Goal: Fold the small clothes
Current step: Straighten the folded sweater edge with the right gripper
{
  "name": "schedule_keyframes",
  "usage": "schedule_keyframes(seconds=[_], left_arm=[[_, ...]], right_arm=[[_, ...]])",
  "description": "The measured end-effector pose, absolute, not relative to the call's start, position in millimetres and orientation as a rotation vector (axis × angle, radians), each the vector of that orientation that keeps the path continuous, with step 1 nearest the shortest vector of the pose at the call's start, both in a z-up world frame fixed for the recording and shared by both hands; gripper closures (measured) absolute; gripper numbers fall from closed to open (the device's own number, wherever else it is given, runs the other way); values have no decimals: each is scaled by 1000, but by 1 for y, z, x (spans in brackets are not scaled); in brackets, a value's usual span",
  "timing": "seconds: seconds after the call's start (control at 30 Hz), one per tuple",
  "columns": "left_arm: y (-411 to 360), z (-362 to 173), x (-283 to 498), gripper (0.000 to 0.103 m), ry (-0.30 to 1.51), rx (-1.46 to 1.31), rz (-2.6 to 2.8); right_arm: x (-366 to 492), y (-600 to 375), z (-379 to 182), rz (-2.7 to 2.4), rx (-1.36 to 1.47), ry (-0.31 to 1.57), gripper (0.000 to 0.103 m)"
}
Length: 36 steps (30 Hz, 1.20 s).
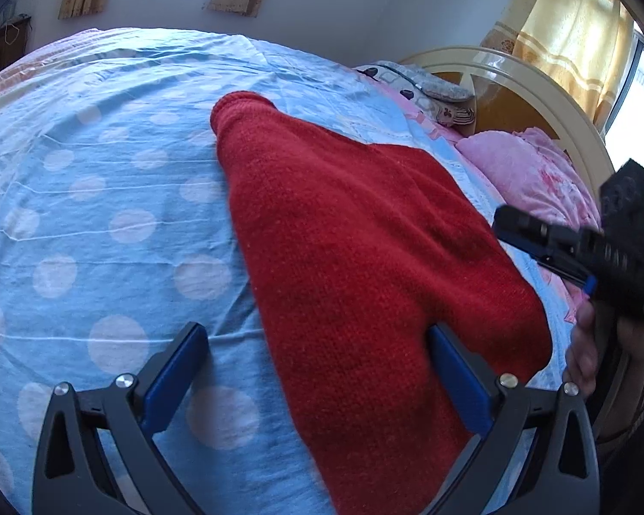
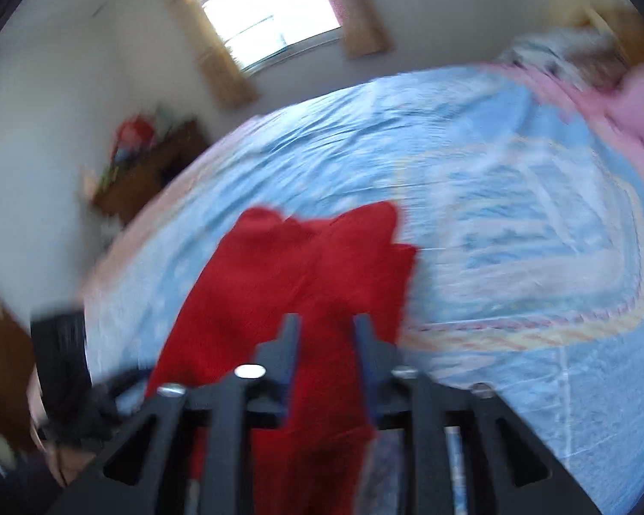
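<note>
1. Red knitted garment (image 1: pixel 365 249) lies spread on a blue bedsheet with white dots (image 1: pixel 107 214), stretching away from the left gripper (image 1: pixel 317 365) toward a rounded end at the far side.
2. Left gripper: fingers wide apart, nothing held. Its left blue pad (image 1: pixel 174 375) rests over bare sheet; the right pad (image 1: pixel 459 382) sits on the red knit, so the garment's near left edge runs between the two fingers.
3. Right gripper (image 2: pixel 326 330) shows in the left wrist view at far right, over the garment's right edge, with a hand (image 1: pixel 584 347) just below it.
4. Right wrist view is motion-blurred. The fingers stand fairly close with a gap between them; red knit fills that gap. Cannot tell whether they grip it.
5. Beyond the right gripper, the garment ends in two lobes, blue sheet all around.
6. Pink pillow (image 1: pixel 528 171) and cream headboard (image 1: pixel 536 86) lie right of the garment.
</note>
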<state>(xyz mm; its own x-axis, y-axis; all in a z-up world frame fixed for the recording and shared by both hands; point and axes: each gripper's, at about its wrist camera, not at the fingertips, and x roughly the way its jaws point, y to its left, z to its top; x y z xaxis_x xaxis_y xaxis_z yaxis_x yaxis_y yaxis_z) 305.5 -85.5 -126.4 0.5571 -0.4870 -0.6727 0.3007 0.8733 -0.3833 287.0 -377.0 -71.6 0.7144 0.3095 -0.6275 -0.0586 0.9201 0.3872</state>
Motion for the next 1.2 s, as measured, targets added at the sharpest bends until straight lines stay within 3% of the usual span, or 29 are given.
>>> schedule_keyframes(seconds=[0.07,0.53,0.63,1.17,1.2], left_arm=[[-87,-127,306,0,859,-230,-465],[-89,-127,304,0,845,-218,-456],[-88,-127,304,0,844,-219,-456],[-86,-127,303,0,839,-229,-478],[-85,-127,303,0,835,-236,-486]], right_arm=[[295,-394,-81,209,468,777,52],[338,-424,-129,249,723,857,48],[344,-428,-136,262,785,853,42],[368,-423,-141,301,846,840,42],[370,-421,-141,295,838,841,47]])
